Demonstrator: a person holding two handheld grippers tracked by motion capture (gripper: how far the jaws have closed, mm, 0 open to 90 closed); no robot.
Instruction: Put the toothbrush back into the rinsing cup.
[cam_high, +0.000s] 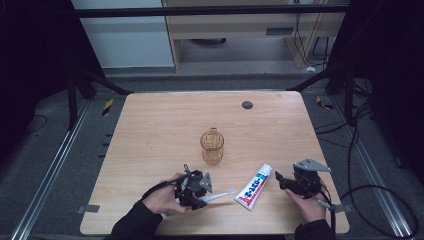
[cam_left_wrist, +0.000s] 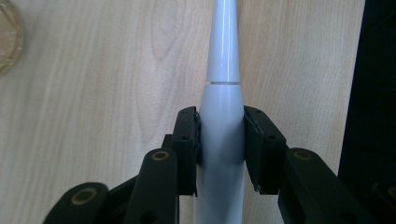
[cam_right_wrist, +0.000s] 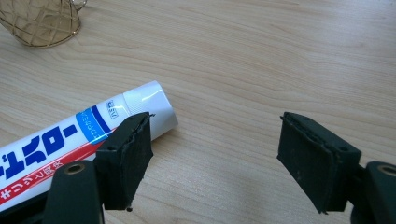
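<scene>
Two grippers, one toothbrush, one toothpaste tube and one cup, that's the whole count on the table (cam_high: 150, 125) in the high view. The left gripper (cam_high: 200, 192) sits near the front edge, held in the person's left hand (cam_high: 162, 200), with the white toothbrush (cam_high: 220, 195) poking out of it toward the right, its tip just short of the tube (cam_high: 254, 187). The tube lies flat and slanted, cap end pointing away from the person. The right gripper (cam_high: 279, 181) is on the tube's far side, near it but not touching, in the right hand (cam_high: 307, 205). The amber cup (cam_high: 212, 146) stands upright behind all of that, about mid-table, and there's one small dark disc (cam_high: 247, 105) near the back edge.

Left gripper view: the two pads (cam_left_wrist: 187, 140) are clamped on the toothbrush (cam_left_wrist: 222, 126) handle, one each side, pressing against it. The brush runs straight up the frame over the wood, and a sliver of the cup (cam_left_wrist: 9, 42) shows at the top left.

Right gripper view: the right gripper (cam_right_wrist: 215, 154) has its jaws spread wide with only bare wood between them. The tube (cam_right_wrist: 70, 140) lies to the left, its white cap just behind the left pad (cam_right_wrist: 128, 154); whether they touch is hard to tell. The cup (cam_right_wrist: 44, 21) sits in the top left corner.
</scene>
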